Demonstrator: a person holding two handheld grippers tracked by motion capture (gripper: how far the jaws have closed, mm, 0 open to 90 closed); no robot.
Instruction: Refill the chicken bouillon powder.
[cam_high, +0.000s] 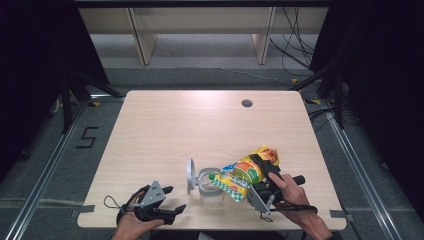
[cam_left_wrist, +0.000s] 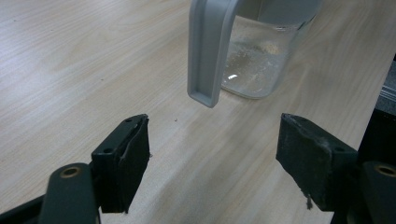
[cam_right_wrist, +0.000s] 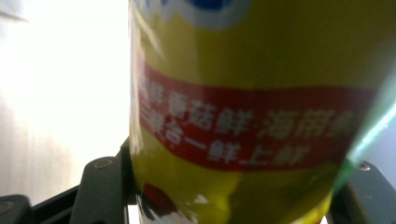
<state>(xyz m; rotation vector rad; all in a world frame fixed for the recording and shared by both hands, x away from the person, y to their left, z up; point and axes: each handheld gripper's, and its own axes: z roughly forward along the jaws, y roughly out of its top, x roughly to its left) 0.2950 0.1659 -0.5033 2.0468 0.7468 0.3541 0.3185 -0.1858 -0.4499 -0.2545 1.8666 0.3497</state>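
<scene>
Right hand-held gripper clamped on a glossy yellow packet tipped over a clear jug; left hand-held gripper apart and empty.

The right hand-held gripper (cam_high: 261, 172) has its black jaws pressed against both sides of the crinkly yellow plastic packet with a red band of white lettering (cam_high: 245, 172), whose lower end, edged in green-and-white check, slants down over the mouth of the clear, round plastic jug with a grey lid and a grey looped handle (cam_high: 207, 187). The jug stands on the pale wood-grain tabletop (cam_high: 200, 125), just left of that gripper, with a thin pale powdery film inside. The left hand-held gripper (cam_high: 172, 200) lies further left of the jug, near the front edge; its worn matt-black pads (cam_left_wrist: 133, 163) stand wide apart with nothing between them, facing the handle.
</scene>
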